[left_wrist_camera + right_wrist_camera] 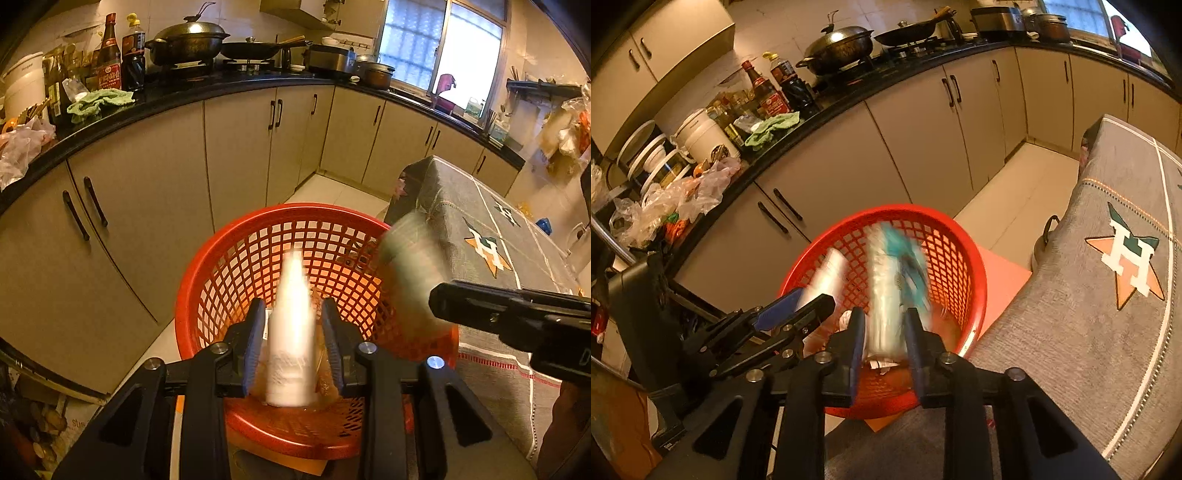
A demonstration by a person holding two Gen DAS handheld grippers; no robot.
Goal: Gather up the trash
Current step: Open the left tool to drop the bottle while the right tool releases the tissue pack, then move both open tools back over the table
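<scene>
Kitchen cabinets [147,206], red basket [295,210] beside clothed table [480,221], left tongs [293,343], right tongs [884,339] parted around bottles [291,295].

The red basket [236,266] is glossy latticed plastic. The white bottle [291,332] looks like smooth plastic. A coarse woven cloth [1071,332] covers the table; the worktop [221,86] is polished black.
</scene>
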